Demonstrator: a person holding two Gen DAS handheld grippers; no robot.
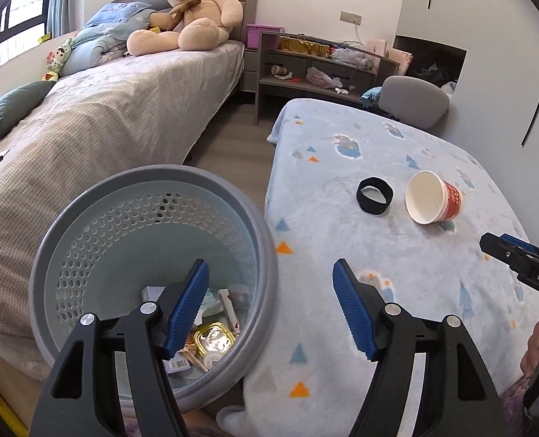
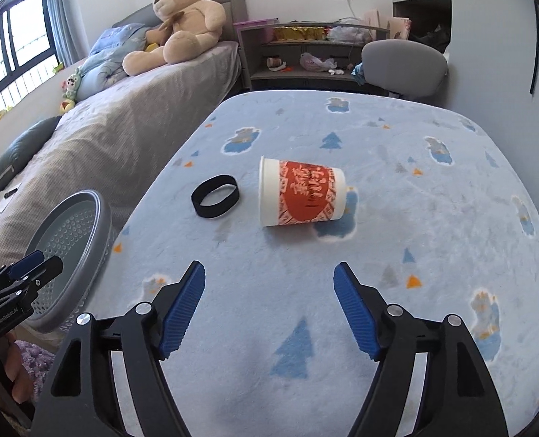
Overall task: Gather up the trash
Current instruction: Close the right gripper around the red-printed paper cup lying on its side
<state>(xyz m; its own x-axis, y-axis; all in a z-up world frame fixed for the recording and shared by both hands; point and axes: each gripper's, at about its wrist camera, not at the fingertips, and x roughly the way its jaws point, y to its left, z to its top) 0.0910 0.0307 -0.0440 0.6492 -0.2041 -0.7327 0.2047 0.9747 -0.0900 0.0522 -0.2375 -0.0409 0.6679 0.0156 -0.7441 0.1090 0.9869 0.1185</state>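
Observation:
A red-and-white paper cup (image 2: 300, 195) lies on its side on the blue blanket-covered table (image 2: 378, 291); it also shows in the left wrist view (image 1: 433, 196). A black band (image 2: 215, 201) lies just left of it, also in the left wrist view (image 1: 374, 200). A grey perforated trash basket (image 1: 87, 218) stands left of the table with wrappers and a gold tin inside; its rim shows in the right wrist view (image 2: 98, 225). My left gripper (image 1: 271, 309) is open and empty, over the gap between basket rim and table edge. My right gripper (image 2: 269, 309) is open and empty, above the table short of the cup.
A bed (image 1: 105, 116) with a teddy bear (image 1: 193, 11) and pillows runs along the left behind the basket. A grey shelf unit (image 1: 317, 69) with clutter and a grey chair (image 1: 413, 100) stand beyond the table. The right gripper tip (image 1: 502, 251) shows in the left wrist view.

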